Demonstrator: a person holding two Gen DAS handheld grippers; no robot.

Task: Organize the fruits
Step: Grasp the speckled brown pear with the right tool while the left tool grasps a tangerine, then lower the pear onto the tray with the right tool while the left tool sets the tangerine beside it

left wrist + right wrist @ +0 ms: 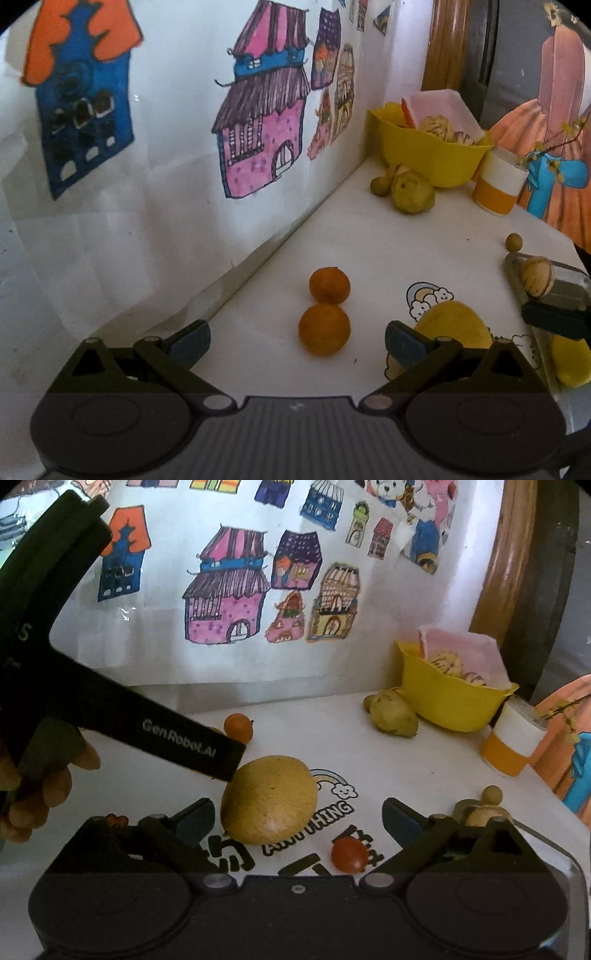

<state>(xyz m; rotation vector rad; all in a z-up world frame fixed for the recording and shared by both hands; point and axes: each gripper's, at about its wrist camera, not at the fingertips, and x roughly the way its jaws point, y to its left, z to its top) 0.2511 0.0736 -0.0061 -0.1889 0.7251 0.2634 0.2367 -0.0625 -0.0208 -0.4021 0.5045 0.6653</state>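
Observation:
Two oranges touch each other on the white table, the near orange (324, 329) in front of the far orange (330, 286). My left gripper (297, 343) is open, and the near orange lies between its fingertips, untouched. In the right wrist view a large yellow lemon (269, 799) sits between the fingers of my open right gripper (299, 821), closer to the left finger. A red cherry tomato (349, 854) lies just ahead of that gripper's base. The left gripper's black body (110, 709) crosses above the lemon, with a hand (37, 786) on it.
A yellow bowl (432, 147) with pale round fruits stands in the back corner, green fruits (412, 192) in front of it. An orange-and-white cup (498, 184) is beside it. A grey tray (517, 266) at the right holds a tan fruit. The wall with drawings runs along the left.

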